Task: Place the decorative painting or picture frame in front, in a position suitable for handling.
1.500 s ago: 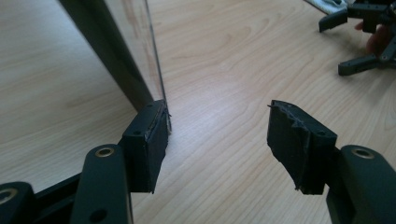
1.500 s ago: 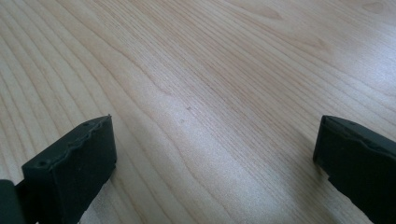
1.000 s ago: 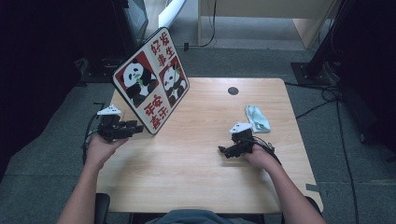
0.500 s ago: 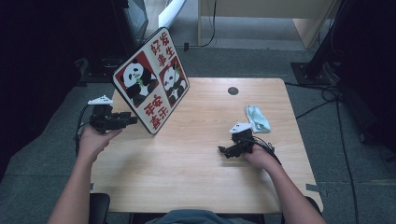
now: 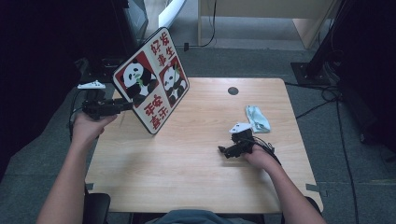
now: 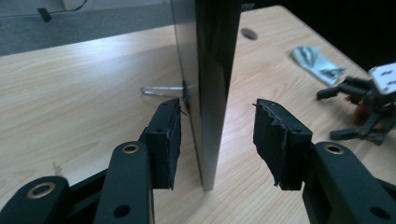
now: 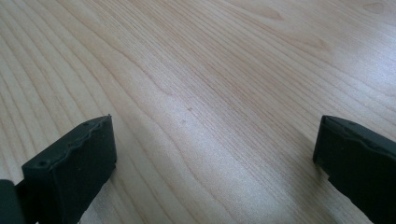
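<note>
Panda sign board [image 5: 153, 85], a square panel with two pandas and red characters, stands tilted on one corner at the left rear of the wooden table [image 5: 187, 172]. The person's left gripper [image 5: 122, 105] reaches in from the left at the board's edge. In the left gripper view the board's dark edge [image 6: 212, 88] sits between the two black jaws, with clear gaps on both sides, so the jaws are open around it, not clamped; a wire stand [image 6: 161, 91] juts from its back. The right gripper [image 5: 224, 150] rests on the table at right, jaws spread wide over bare wood, seemingly waiting. A crumpled pale cloth [image 5: 258, 118] lies just beyond it.
</note>
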`<state>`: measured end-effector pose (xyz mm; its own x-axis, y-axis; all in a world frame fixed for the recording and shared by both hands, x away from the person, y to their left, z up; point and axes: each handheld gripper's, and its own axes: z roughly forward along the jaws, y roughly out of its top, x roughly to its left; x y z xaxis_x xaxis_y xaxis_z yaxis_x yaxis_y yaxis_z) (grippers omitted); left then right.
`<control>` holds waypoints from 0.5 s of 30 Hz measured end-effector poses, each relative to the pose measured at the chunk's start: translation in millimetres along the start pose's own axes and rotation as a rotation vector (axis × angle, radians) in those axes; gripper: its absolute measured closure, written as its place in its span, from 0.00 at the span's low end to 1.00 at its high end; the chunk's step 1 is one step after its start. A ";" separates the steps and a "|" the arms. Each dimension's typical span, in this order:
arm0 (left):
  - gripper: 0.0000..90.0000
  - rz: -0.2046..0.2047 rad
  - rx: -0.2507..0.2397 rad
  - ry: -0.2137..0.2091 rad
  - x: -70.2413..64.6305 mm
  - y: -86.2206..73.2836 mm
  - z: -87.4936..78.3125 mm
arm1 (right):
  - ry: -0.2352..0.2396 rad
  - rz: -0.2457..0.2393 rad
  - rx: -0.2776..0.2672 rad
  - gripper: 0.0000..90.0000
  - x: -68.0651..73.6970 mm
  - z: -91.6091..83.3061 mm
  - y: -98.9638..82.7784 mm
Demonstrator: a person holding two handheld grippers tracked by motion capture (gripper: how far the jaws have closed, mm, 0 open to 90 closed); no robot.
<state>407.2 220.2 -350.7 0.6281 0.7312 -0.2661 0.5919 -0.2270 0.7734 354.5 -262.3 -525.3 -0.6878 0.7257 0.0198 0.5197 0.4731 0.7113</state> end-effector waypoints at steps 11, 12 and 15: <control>0.58 0.037 0.029 0.026 -3.6 38.4 -4.9 | 0.000 0.006 0.001 0.00 0.7 -0.1 0.1; 0.59 0.037 0.029 0.026 -3.6 38.4 -4.9 | 0.000 0.006 0.001 0.00 0.7 -0.1 0.1; 0.59 0.028 0.050 0.038 -0.9 54.5 -4.5 | -0.001 0.006 0.002 0.00 0.7 -0.2 0.1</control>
<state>436.7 210.1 -305.7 0.6257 0.7480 -0.2216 0.5992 -0.2788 0.7505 354.0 -261.8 -525.1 -0.6843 0.7288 0.0237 0.5248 0.4697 0.7099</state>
